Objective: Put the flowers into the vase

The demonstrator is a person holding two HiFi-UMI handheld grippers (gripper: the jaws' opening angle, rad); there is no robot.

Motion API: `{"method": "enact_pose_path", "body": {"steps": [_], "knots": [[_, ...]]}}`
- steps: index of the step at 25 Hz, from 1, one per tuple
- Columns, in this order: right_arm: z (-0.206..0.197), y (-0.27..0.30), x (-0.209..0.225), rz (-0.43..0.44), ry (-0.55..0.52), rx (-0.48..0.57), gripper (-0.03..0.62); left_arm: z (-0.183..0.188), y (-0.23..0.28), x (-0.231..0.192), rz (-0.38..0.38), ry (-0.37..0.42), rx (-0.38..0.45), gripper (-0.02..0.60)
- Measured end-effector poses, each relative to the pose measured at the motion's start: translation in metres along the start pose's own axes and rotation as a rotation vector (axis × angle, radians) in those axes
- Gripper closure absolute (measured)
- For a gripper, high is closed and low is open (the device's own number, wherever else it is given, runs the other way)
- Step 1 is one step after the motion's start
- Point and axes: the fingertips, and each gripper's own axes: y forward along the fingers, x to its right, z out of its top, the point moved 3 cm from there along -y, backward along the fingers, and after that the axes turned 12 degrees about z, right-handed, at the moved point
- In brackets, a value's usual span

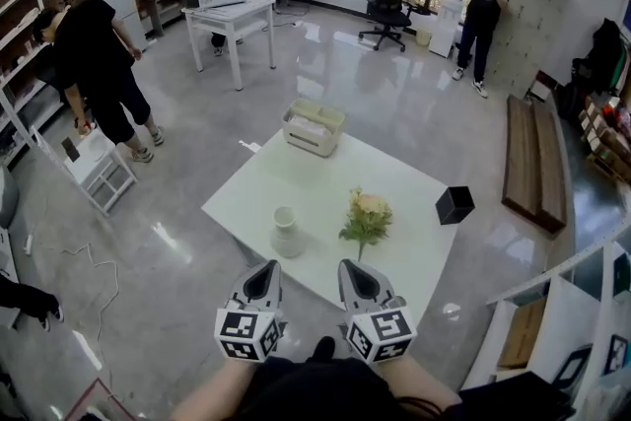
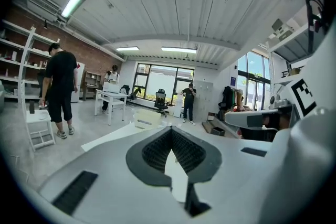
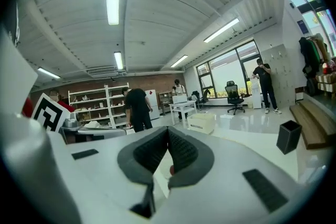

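On the white table (image 1: 296,182) stands a small white vase (image 1: 286,232), empty. To its right lies a bunch of cream flowers (image 1: 367,215) with green leaves, its stem pointing toward me. My left gripper (image 1: 264,279) hovers at the table's near edge, just short of the vase, its jaws together with nothing between them. My right gripper (image 1: 355,276) is beside it, just short of the flower stem, also shut and empty. In the left gripper view the left gripper (image 2: 170,129) has its tips touching; in the right gripper view the right gripper (image 3: 168,129) looks the same.
A black box (image 1: 455,204) sits at the table's right corner and a white basket (image 1: 314,127) at its far corner. A person in black (image 1: 99,74) bends by a white stand (image 1: 99,168) at the left. A wooden bench (image 1: 532,163) lies to the right.
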Motion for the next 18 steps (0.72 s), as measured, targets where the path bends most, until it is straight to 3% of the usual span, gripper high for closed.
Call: {"method": "enact_pose_path", "body": {"steps": [6,18], "knots": [[0.013,0.024,0.028,0.04,0.014,0.014,0.591,0.011,0.031,0.009,0.017,0.001,-0.001,0.577],[0.015,0.058,0.047,-0.017,0.01,-0.029,0.591,0.023,0.068,0.002,-0.038,0.027,-0.005,0.577]]}}
